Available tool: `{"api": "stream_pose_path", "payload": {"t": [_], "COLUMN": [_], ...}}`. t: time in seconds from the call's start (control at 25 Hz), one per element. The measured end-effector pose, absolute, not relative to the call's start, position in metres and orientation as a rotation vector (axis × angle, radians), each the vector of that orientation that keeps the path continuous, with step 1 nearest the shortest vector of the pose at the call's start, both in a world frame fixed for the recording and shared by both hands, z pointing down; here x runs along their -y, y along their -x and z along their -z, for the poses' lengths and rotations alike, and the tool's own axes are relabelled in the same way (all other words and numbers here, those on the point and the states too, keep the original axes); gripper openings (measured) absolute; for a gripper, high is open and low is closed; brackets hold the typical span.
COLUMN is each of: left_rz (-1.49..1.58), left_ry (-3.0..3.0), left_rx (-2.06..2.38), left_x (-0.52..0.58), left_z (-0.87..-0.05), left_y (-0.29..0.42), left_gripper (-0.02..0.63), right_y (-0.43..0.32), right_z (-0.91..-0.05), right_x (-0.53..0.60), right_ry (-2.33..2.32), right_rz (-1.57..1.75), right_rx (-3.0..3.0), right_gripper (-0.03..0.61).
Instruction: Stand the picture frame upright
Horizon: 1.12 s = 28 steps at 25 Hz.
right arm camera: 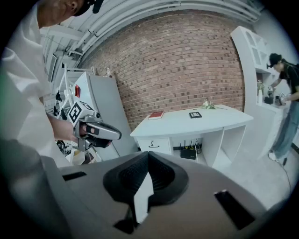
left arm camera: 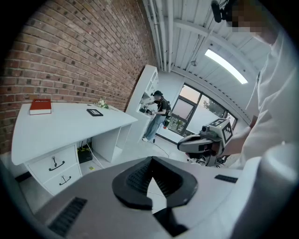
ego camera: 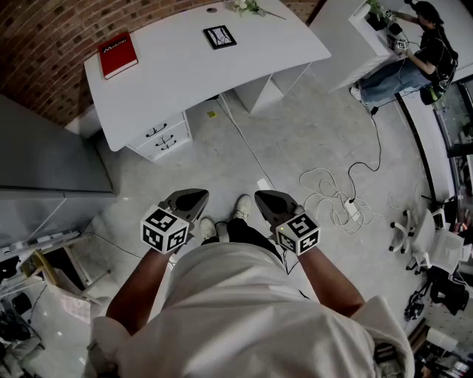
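The picture frame lies flat, black-edged, on the far part of the white desk; the frame shows small in the left gripper view and the same frame in the right gripper view. Both grippers hang close to my body, well short of the desk. My left gripper is shut and holds nothing. My right gripper is also shut and empty. Each shows in the other's view: the right gripper, the left gripper.
A red book lies at the desk's left end, a sprig of flowers at its back edge. Drawers sit under the desk. A grey cabinet stands left. Cables with a power strip trail right. A person works far right.
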<state>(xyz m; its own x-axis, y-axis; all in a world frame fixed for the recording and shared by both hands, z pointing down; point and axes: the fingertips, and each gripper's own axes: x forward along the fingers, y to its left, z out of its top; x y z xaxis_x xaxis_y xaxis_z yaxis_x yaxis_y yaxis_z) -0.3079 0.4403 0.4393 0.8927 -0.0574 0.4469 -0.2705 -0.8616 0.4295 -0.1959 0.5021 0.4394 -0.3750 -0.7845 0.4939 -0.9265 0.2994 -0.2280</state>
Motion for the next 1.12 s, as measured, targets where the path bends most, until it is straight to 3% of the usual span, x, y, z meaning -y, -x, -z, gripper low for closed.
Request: {"api": "stream_pose_path", "payload": {"t": [0.6, 0.76, 0.92, 1.12], "left_rz": [-0.641, -0.645, -0.643, -0.650], "left_ry": [-2.580, -2.572, -2.575, -2.571], "left_rx": [0.244, 0.302, 0.350, 0.447], "left_x": [-0.416, -0.400, -0.387, -0.367], "left_z": [-0.445, -0.441, -0.433, -0.431], "left_y": [0.258, 0.230, 0.196, 0.168], "left_gripper": [-0.003, 0.029, 0.072, 0.091], "right_y": [0.153, 0.125, 0.082, 0.030], "right_z": [-0.443, -0.440, -0.436, -0.440], "right_x": [-0.464, -0.447, -0.431, -0.412], "right_ry": [-1.490, -1.428, -1.452, -1.500], "right_rz": [-0.716, -0.700, -0.678, -0.677], "right_rx": [2.383, 2.417, 2.415, 2.412], "right_gripper": [0.003, 0.005, 0.088, 0.095]}}
